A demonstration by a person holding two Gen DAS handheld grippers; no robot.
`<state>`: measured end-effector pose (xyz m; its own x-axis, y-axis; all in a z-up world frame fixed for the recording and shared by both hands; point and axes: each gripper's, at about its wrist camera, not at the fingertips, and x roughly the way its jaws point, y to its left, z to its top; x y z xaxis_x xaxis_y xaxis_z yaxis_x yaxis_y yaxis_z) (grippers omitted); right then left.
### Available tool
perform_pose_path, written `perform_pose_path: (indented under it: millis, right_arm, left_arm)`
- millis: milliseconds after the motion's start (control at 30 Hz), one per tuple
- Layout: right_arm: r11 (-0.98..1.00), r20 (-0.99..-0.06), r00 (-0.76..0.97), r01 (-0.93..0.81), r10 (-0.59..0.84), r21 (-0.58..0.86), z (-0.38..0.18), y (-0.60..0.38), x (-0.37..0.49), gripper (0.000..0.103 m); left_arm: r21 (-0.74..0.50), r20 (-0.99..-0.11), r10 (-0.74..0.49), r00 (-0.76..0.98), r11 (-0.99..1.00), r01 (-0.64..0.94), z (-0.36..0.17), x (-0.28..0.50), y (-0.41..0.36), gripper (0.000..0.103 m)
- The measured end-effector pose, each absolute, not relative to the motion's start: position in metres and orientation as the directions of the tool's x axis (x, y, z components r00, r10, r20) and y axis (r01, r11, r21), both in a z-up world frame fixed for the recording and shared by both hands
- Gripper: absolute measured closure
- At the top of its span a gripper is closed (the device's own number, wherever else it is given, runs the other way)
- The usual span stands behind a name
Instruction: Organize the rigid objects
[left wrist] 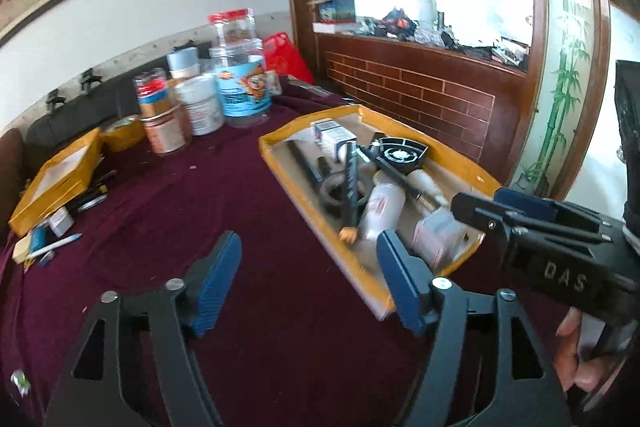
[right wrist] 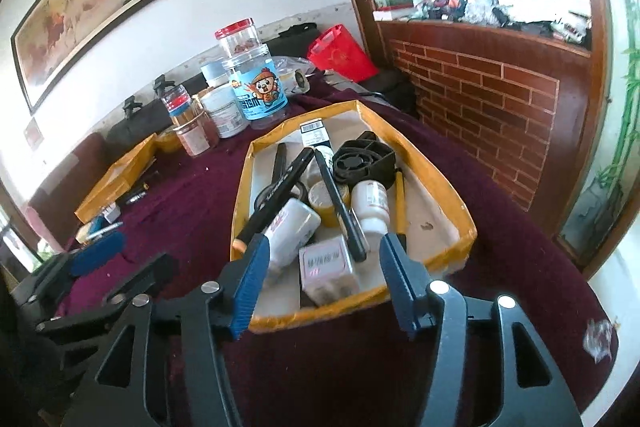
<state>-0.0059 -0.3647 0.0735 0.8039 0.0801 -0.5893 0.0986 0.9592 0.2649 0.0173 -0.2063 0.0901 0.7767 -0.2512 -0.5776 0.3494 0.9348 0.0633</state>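
Both tongs stand open with nothing between their blue pads. In the left wrist view the left tongs (left wrist: 310, 281) hang above the maroon cloth of the table (left wrist: 160, 227), and the yellow-rimmed tray (left wrist: 276, 155) lies at about two o'clock from them. The right tongs (left wrist: 476, 205) reach in from three o'clock over the tray's near right corner, a hand (left wrist: 576, 359) gripping their handle.

In the right wrist view the right tongs (right wrist: 324, 281) hover over the near edge of the tray (right wrist: 472, 227), which is crowded with rigid things: a black marker (right wrist: 280, 189) lying slantwise, a second black pen (right wrist: 340, 203), white bottles (right wrist: 372, 203), a roll of yellow tape (right wrist: 326, 197), a black fan (right wrist: 362, 161), a small pink-printed box (right wrist: 328, 269) nearest the pads. The left tongs (right wrist: 100, 259) show at nine o'clock.

Beyond the tray, at eleven o'clock, stands a cluster of jars (right wrist: 256, 87); another yellow box (right wrist: 116, 183) sits at ten o'clock.
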Motion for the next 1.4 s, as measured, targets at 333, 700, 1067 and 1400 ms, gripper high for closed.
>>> perform_pose_path:
  millis: [333, 700, 1067, 1400]
  right_arm:
    - [0.970, -0.592, 0.803, 0.190, -0.065, 0.151, 0.062, -0.331, -0.039, 0.035]
    - [0.977, -0.522, 0.837, 0.211, -0.168, 0.024, 0.058, -0.306, -0.040, 0.027]
    - [0.963, -0.548, 0.827, 0.235, -0.126, 0.133, 0.052, -0.324, -0.040, 0.027]
    - [0.962, -0.539, 0.832, 0.240, -0.136, 0.129, 0.052, -0.323, -0.042, 0.027]
  left_arm:
    - [-0.014, -0.555, -0.235, 0.798, 0.962, 0.274, 0.072, 0.008, -0.168, 0.026]
    - [-0.027, -0.590, -0.243, 0.770, 0.959, 0.282, 0.061, 0.015, -0.162, 0.026]
    - [-0.005, -0.625, -0.231, 0.745, 0.956, 0.293, 0.054, 0.018, -0.166, 0.024]
    - [0.043, -0.638, -0.190, 0.746, 0.959, 0.281, 0.057, 0.018, -0.168, 0.021]
